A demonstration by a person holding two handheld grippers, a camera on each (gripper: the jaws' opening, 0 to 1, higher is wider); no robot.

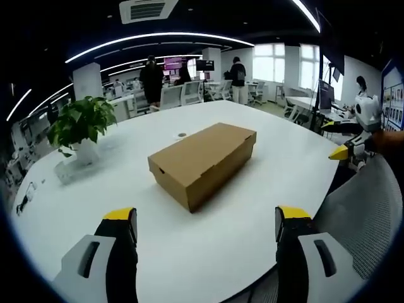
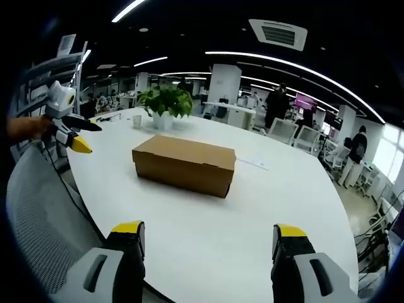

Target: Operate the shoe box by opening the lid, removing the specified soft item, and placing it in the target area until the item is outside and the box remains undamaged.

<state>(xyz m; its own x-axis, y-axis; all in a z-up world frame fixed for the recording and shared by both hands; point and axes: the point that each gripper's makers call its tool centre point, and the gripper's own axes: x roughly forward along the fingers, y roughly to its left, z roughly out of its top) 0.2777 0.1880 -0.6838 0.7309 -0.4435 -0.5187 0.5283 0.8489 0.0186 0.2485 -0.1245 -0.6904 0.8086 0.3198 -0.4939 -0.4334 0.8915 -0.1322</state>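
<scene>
A brown cardboard shoe box (image 1: 203,161) lies shut on the white table (image 1: 252,208), its lid down. My left gripper (image 1: 206,221) hovers open over the table's near edge, a short way from the box, nothing between its yellow-tipped fingers (image 1: 120,216). In the right gripper view the same box (image 2: 184,164) sits ahead in mid-table, and my right gripper (image 2: 208,233) is open and apart from it. The right gripper (image 1: 353,142) shows at the right edge of the left gripper view, held by a hand. The left gripper (image 2: 66,123) appears at the left of the right gripper view.
A potted green plant (image 1: 82,126) stands on the table's far left, also the plant (image 2: 165,104) behind the box. A grey mesh chair back (image 2: 35,221) is near the table edge. People, desks and office chairs (image 1: 183,91) fill the background.
</scene>
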